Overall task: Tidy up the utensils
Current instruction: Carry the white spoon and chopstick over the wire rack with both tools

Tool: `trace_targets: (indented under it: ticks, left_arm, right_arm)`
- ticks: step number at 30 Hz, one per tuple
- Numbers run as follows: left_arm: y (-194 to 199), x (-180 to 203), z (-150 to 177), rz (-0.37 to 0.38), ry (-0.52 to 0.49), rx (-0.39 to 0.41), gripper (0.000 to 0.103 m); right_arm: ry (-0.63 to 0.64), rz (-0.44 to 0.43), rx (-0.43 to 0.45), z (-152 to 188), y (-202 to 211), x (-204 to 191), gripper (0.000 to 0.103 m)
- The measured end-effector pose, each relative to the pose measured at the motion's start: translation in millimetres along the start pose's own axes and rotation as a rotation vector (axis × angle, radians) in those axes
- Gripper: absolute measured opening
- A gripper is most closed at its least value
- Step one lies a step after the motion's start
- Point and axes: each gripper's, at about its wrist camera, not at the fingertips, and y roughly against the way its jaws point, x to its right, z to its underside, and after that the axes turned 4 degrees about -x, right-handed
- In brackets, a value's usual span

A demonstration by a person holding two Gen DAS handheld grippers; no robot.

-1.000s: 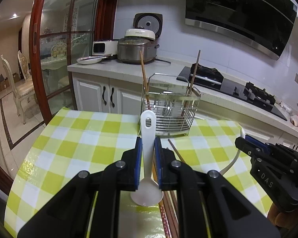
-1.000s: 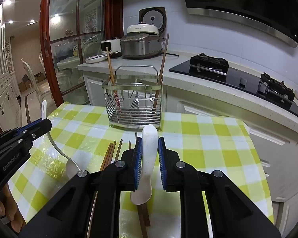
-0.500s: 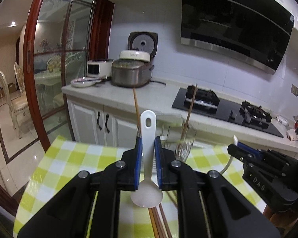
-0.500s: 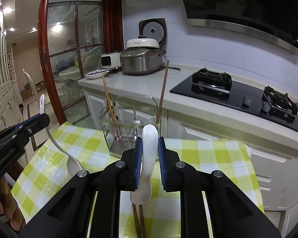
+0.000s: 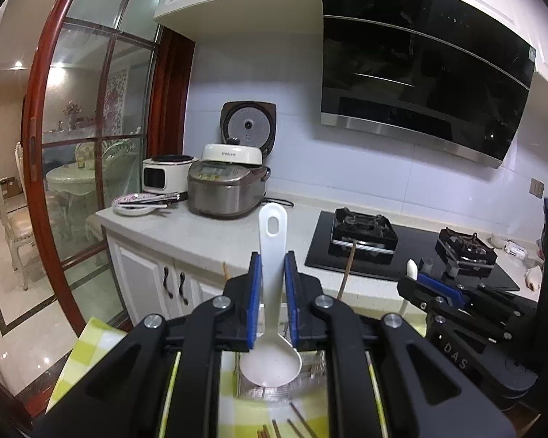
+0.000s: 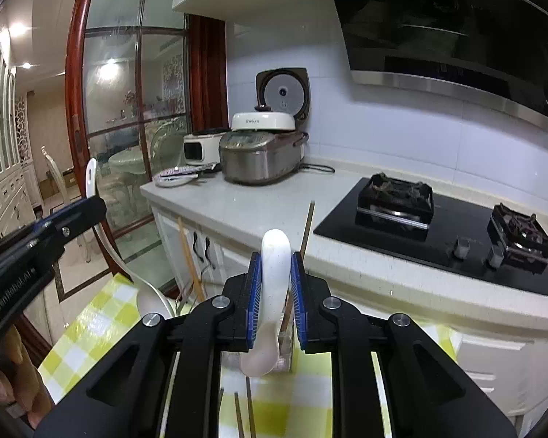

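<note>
A white rice paddle [image 5: 272, 255] with a hole in its handle sits clamped in the left gripper [image 5: 273, 292], handle up, bowl hanging low over the wire utensil rack [image 5: 310, 376]. On the other side, the right gripper [image 6: 276, 292] pinches a white ceramic spoon [image 6: 274, 284], also above that rack on the yellow checked tablecloth [image 6: 91, 328]. Chopsticks [image 6: 307, 226] poke up from the rack; more lie loose on the cloth. Behind, a rice cooker [image 5: 226, 186] and gas hob [image 5: 383, 244] line the counter.
</note>
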Motion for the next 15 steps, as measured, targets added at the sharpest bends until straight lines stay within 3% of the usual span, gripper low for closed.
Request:
trace_targets:
  ticks: [9,15]
  left_arm:
    - [-45,-2,-6,0.012,0.013,0.005,0.012]
    - [-67,-9,2,0.021,0.042,0.005,0.012]
  right_arm:
    - [-0.008,-0.009,0.035,-30,-31,2,0.016]
    - [-0.004,-0.015,0.022,-28,-59,-3,0.016]
